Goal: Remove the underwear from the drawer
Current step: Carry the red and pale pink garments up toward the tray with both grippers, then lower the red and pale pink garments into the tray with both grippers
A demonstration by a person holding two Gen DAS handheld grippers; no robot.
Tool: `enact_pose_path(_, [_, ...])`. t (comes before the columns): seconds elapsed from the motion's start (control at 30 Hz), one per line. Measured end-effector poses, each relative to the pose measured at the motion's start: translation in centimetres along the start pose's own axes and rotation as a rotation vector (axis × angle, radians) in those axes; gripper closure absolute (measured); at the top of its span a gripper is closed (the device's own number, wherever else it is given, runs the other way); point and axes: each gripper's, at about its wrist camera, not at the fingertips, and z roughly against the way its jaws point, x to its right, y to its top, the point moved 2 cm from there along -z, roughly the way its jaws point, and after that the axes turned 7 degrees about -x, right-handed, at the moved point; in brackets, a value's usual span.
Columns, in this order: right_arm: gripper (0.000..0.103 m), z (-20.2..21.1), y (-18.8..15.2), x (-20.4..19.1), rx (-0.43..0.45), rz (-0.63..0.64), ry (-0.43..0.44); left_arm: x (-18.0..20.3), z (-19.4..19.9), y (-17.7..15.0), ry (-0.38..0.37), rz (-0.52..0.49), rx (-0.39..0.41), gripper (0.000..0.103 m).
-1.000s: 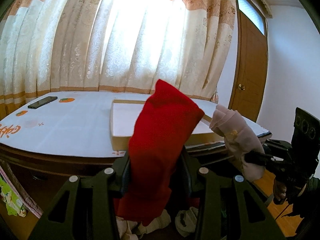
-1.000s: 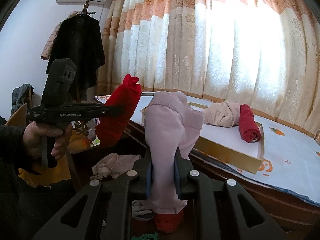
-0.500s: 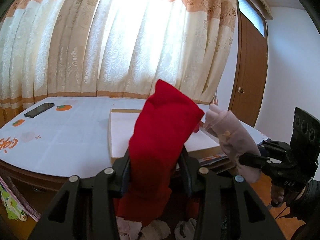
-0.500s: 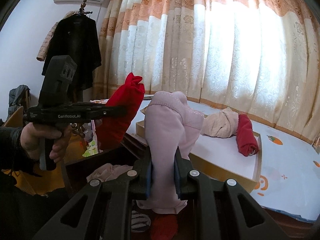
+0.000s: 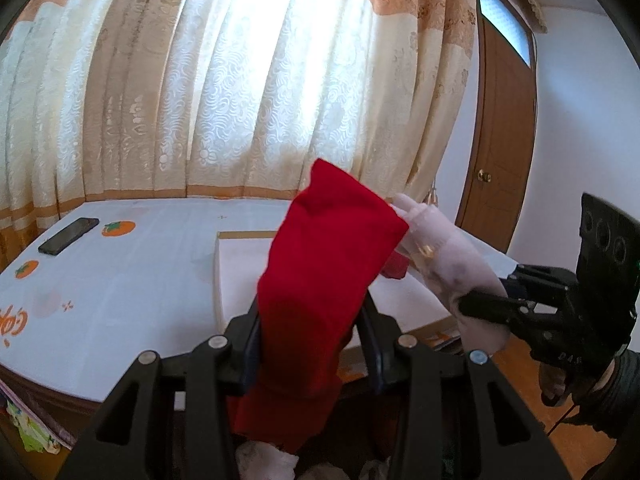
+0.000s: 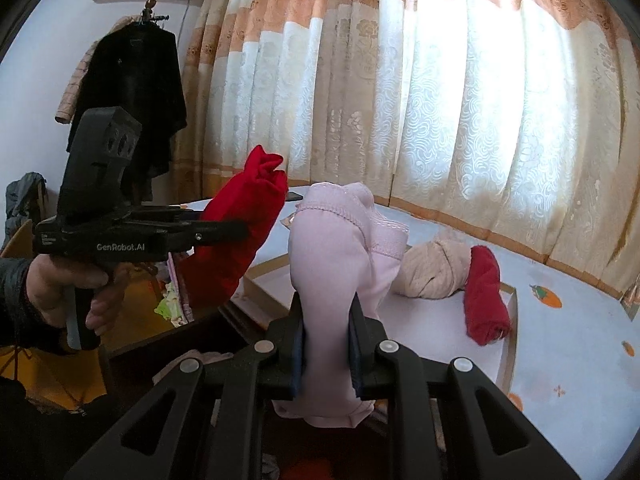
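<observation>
A pleated curtain of embossed cream fabric with peach bands fills the background, backlit and translucent. Below it lies a broad table covered in smooth white sheeting printed with small orange fruit motifs. On the table stands a shallow rectangular cardboard tray with tan walls and a flat white floor; inside it rest a rolled beige knit bundle and, touching it, a rolled red cloth of soft, slightly fuzzy weave.

The left gripper, of matte black plastic with silver pivot screws, has its jaws clamped on the red underwear, a thick, matte, opaque fold that stands upright above the fingers and hangs below them. The right gripper, of the same build, has its jaws pressed close together on the pink underwear, a thin, smooth garment with a scalloped elastic hem, likewise rising above and drooping beneath the pads. Both garments are held in the air in front of the table's near edge, side by side but apart.

A flat black phone lies near the table's far left corner.
</observation>
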Motion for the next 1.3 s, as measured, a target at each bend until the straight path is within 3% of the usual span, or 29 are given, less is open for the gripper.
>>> enact_pose_path(0.53, [0.083, -3.8, 3.5, 2.4, -0.069, -0.07, -0.034, -3.1, -5.1, 3.9, -0.039, 0.104, -0.135, 0.062])
enact_pose_path(1.3, [0.083, -10.4, 7.5, 5.5, -0.2, -0.15, -0.059, -5.3, -11.7, 8.2, -0.013, 0.157, -0.217, 0.062])
